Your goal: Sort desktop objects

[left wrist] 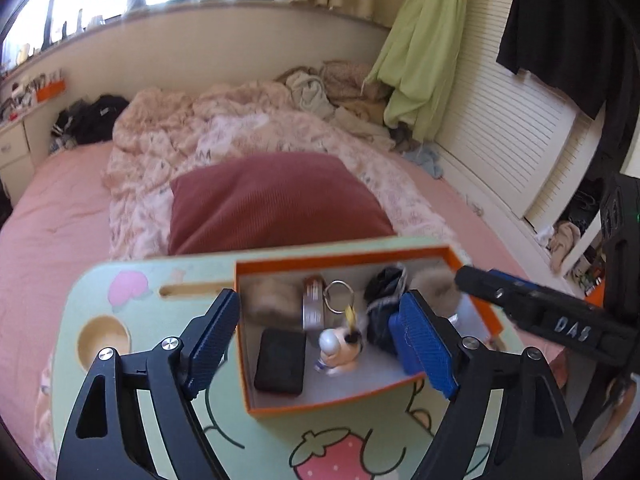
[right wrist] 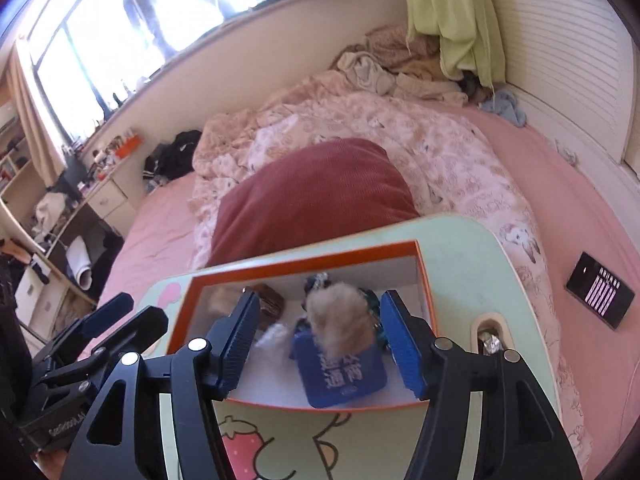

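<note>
1. The left gripper (left wrist: 316, 340) and the right gripper (right wrist: 320, 338) both hang above the box with their blue-padded jaws spread wide and nothing between the pads. Neither has hold of anything.
2. The lap table (left wrist: 132, 320), pale green with cartoon strawberry prints, sits on the pink bed in front of a dark red cushion (left wrist: 272, 200). Its bare surface shows no loose objects in either view, though a slot near its right edge holds something small and shiny (right wrist: 490, 340) that I cannot identify.
3. The orange box (left wrist: 340, 258), the place where the objects are gathered, rests on the table's middle and is well filled.
4. Inside it, at the right side, a blue packet (right wrist: 340, 376) with white print lies flat, with a beige fluffy pompom (right wrist: 340, 316) resting on its far end.
5. At the left side lie a black flat case (left wrist: 280, 362), a second beige fluffy item (left wrist: 272, 300) behind it, and a silver-and-brown tube (left wrist: 313, 300).
6. Between these are a small cartoon figure (left wrist: 338, 350) on a keyring (left wrist: 339, 296) and a crumpled black item (left wrist: 384, 288).
7. Judging by this, the sorting looks almost or wholly finished: everything seen is already boxed, and only the shiny thing in the slot might remain.
</note>
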`<state>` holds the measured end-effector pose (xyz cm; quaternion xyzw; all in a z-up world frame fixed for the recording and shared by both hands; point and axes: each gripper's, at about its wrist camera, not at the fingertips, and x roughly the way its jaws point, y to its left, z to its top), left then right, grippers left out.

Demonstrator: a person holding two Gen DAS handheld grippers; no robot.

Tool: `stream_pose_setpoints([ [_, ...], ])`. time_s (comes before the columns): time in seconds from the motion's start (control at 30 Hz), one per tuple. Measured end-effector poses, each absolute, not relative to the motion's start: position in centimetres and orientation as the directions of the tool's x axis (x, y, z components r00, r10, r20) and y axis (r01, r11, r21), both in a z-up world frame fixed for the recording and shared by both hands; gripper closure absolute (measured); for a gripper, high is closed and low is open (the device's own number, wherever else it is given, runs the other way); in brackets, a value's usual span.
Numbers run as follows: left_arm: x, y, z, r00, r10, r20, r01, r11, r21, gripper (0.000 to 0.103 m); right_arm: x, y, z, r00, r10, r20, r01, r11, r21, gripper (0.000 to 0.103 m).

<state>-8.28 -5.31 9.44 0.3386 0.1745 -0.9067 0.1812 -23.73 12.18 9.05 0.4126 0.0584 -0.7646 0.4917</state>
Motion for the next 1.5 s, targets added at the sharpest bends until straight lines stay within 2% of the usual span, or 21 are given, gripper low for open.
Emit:
stream_pose_setpoints([
  [0.1,-8.5,-5.0,6.5,-0.646,-0.172,-0.743,0.449,-0.873,-0.188,0.021,-23.8,12.5,7.8,-0.174,-0.67,-0.721,0.797,-0.526,0.297,0.04],
  [0.2,-9.2,-5.0,4.4,-0.567,-0.206,-0.798,0.475,-0.873,-0.112,0.019,-23.9,12.1,5.7,-0.153,-0.618,-0.771,0.778,-0.557,0.292,0.04],
  [0.33,-7.7,-7.3,2.7,-0.541,-0.181,-0.821,0.55,-0.815,-0.183,0.018,-22.8,11.8,5.1,-0.223,-0.596,-0.772,0.79,-0.574,0.216,0.04],
  [0.4,-6.1,-8.5,2.3,-0.549,-0.194,-0.813,0.578,-0.791,-0.201,0.017,-21.7,11.6,5.1,-0.235,-0.598,-0.766,0.801,-0.565,0.195,0.037],
  [0.5,-4.3,-9.8,2.0,-0.467,-0.346,-0.814,0.655,-0.753,-0.055,0.016,-20.1,11.1,5.0,-0.251,-0.605,-0.756,0.813,-0.555,0.175,0.037],
  [0.6,-2.4,-12.0,1.8,-0.466,-0.349,-0.813,0.691,-0.717,-0.089,0.017,-17.6,9.7,4.9,-0.251,-0.608,-0.753,0.842,-0.521,0.14,0.036],
  [0.7,-1.8,-13.8,1.8,-0.441,-0.399,-0.804,0.731,-0.679,-0.064,0.018,-14.9,7.8,4.7,-0.245,-0.611,-0.753,0.873,-0.476,0.102,0.036],
  [0.8,-1.7,-14.2,1.6,-0.46,-0.371,-0.807,0.715,-0.694,-0.089,0.018,-13.5,6.5,4.3,-0.256,-0.611,-0.749,0.893,-0.446,0.058,0.037],
  [0.83,-1.4,-13.7,2.0,-0.476,-0.38,-0.793,0.707,-0.701,-0.089,0.018,-13.7,6.4,4.3,-0.238,-0.613,-0.754,0.892,-0.444,0.079,0.037],
  [0.9,-0.3,-12.4,3.9,-0.535,-0.429,-0.728,0.699,-0.709,-0.096,0.018,-14.2,7.6,5.0,-0.197,-0.665,-0.721,0.885,-0.437,0.161,0.05],
  [0.97,1.4,-10.4,6.2,-0.607,-0.444,-0.659,0.674,-0.727,-0.131,0.018,-14.0,9.0,6.2,-0.212,-0.704,-0.678,0.883,-0.435,0.175,0.05],
  [1.03,2.6,-8.5,7.8,-0.65,-0.423,-0.631,0.637,-0.756,-0.15,0.017,-12.8,10.8,7.8,-0.266,-0.719,-0.642,0.899,-0.425,0.104,0.046],
  [1.1,3.0,-6.3,8.2,-0.654,-0.395,-0.645,0.61,-0.78,-0.141,0.014,-11.6,12.1,8.3,-0.321,-0.706,-0.631,0.9,-0.435,0.029,0.029],
  [1.13,3.2,-5.3,7.9,-0.651,-0.386,-0.654,0.601,-0.788,-0.133,0.014,-11.3,12.8,8.2,-0.341,-0.698,-0.63,0.898,-0.44,0.001,0.026],
  [1.2,3.1,-3.7,6.1,-0.627,-0.362,-0.689,0.593,-0.796,-0.121,0.013,-11.1,13.9,6.7,-0.364,-0.656,-0.662,0.892,-0.451,-0.043,0.025],
  [1.3,2.0,-3.0,2.5,-0.582,-0.288,-0.76,0.586,-0.797,-0.146,0.013,-11.9,14.2,3.6,-0.331,-0.584,-0.742,0.889,-0.457,-0.037,0.025],
  [1.47,-0.7,-1.2,-0.3,-0.477,-0.342,-0.809,0.598,-0.801,-0.014,0.013,-14.1,12.8,-0.1,-0.249,-0.464,-0.85,0.875,-0.483,0.007,0.025],
  [1.5,-1.0,-1.1,-0.7,-0.456,-0.346,-0.82,0.602,-0.799,0.003,0.01,-14.2,12.6,-0.4,-0.259,-0.446,-0.857,0.871,-0.491,-0.007,0.021],
])
